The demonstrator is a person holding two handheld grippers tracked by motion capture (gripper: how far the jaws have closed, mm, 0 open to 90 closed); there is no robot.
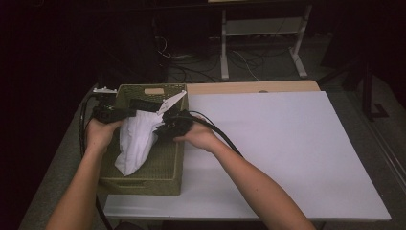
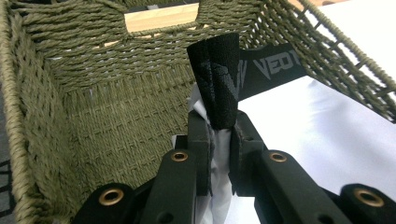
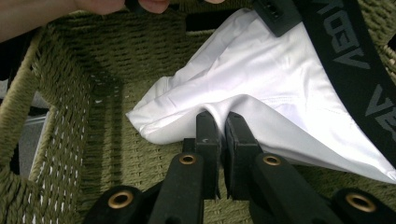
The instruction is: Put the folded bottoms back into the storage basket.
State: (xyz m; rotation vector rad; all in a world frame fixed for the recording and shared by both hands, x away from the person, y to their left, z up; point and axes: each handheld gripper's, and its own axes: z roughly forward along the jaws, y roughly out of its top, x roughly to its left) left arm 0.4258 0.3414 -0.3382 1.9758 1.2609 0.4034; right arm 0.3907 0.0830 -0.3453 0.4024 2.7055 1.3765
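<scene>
A white garment with a black lettered waistband hangs into an olive woven basket at the table's left. My left gripper is shut on a fold of the waistband and white cloth, as the left gripper view shows. My right gripper pinches the white fabric just above the basket floor, its jaws shut on a ridge of cloth. The waistband runs down the right side of that view.
The basket stands on a large white board that covers most of the table. A wooden strip shows at the board's far edge. Behind the table are a white frame and floor cables. The room is dark.
</scene>
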